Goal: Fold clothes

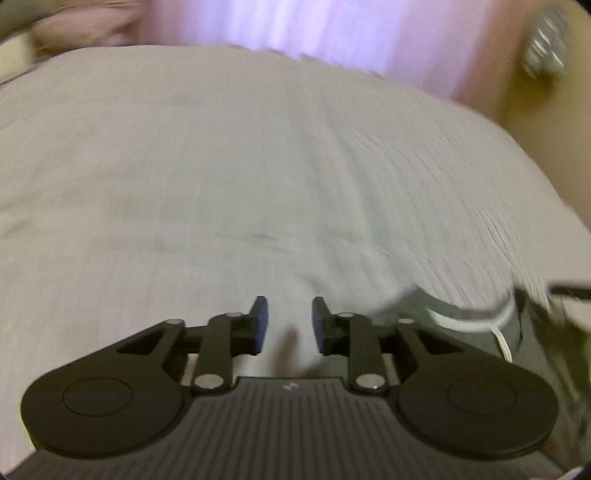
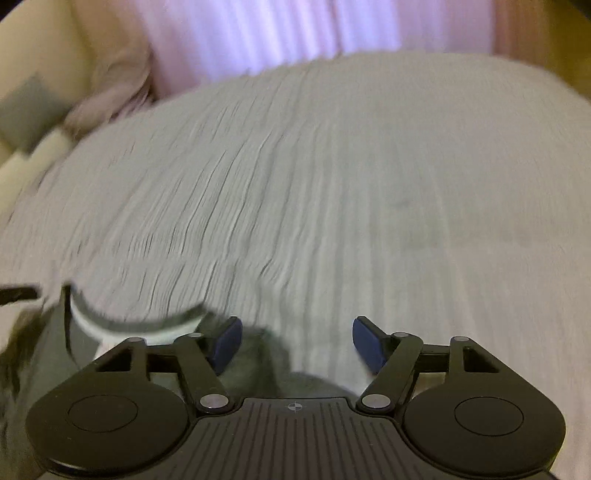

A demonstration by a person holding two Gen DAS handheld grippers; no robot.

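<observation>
- A bed (image 1: 221, 166) with a pale, finely ribbed cover is spread across nearly the whole of both views, blurred by motion.
- Behind it, a pink curtain (image 2: 295, 33) is seen glowing with light along the far edge.
- A beige wall (image 2: 40, 51) is seen at the left of the right wrist view, with a grey-and-white checked patch below it; what that patch belongs to cannot be told.
- The garment (image 1: 476, 325), grey with a white band and a white cord, is found lying on the cover at the near edge, low right in the left wrist view and low left in the right wrist view.
- The right gripper (image 2: 297, 341) is held with its jaws spread wide, nothing between them; its left blue pad (image 2: 225, 341) is placed just over the grey cloth, though contact cannot be judged through the blur.
- The left gripper (image 1: 290, 325) is seen with a narrower gap between its jaws, parted and empty, over bare cover just beside the garment.
- A small brownish smear (image 1: 290, 347) is noted between the left fingers, too blurred to identify.
</observation>
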